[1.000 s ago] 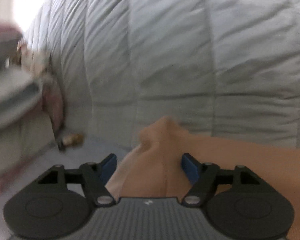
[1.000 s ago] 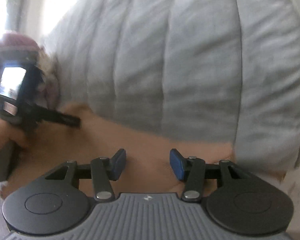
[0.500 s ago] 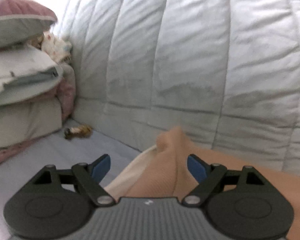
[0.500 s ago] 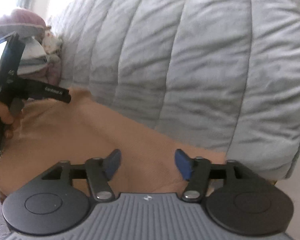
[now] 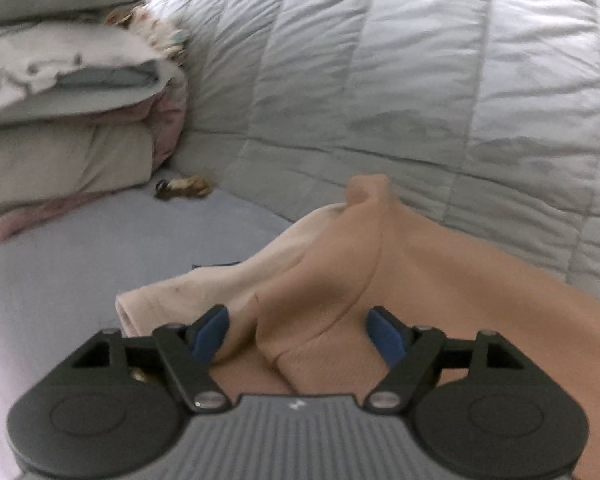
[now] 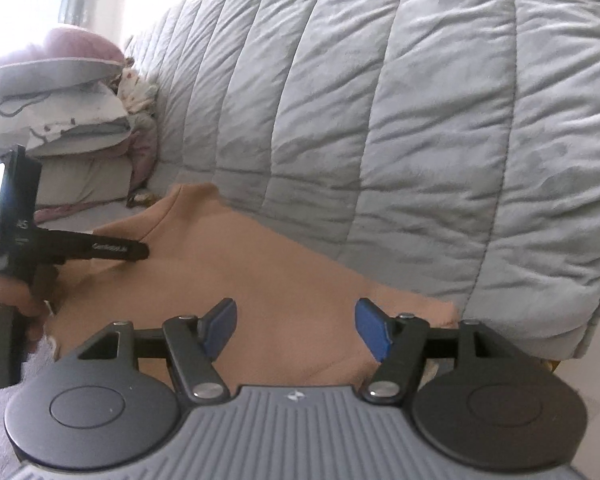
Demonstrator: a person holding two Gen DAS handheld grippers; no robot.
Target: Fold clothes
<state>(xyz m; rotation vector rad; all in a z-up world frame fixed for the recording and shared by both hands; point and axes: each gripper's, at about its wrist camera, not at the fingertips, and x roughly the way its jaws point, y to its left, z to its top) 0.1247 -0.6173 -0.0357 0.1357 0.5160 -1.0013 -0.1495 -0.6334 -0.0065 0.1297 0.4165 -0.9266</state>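
Garment: a tan garment (image 5: 440, 280) lies on the bed, its far edge against the foot of the grey quilt; seen from the right wrist (image 6: 260, 272) it spreads flat from the left gripper across to the right one.
Lining: a paler cream inner side (image 5: 204, 292) shows where the near left edge is turned over.
Peak: one corner of the cloth stands up in a small point (image 5: 366, 190), just in front of the quilt.
Left gripper: (image 5: 296, 330) low over the garment, its blue pads (image 5: 208, 330) spread wide, a ridge of bunched cloth rising between them; neither pad presses the cloth together. In the right wrist view it shows from the side (image 6: 136, 250), tip over the garment's left part.
Right gripper: (image 6: 296, 326) jaws wide apart, blue pads (image 6: 372, 328) over the garment's near right part, nothing pinched.
Hand: a hand (image 6: 8, 300) grips the left gripper's handle at the left edge of the right wrist view.
Sheet: a lilac-grey sheet (image 5: 80, 280) lies bare to the left of the garment.
Quilt: a pale grey channel-stitched quilt (image 5: 400, 80) rises behind the garment like a wall.
Pillows: a stack of pillows (image 5: 60, 120) sits at the far left against the quilt, a pink one (image 6: 80, 44) on top.
Small thing: a brownish object (image 5: 184, 190) lies on the sheet at the base of the pillows; too blurred to tell what it is.
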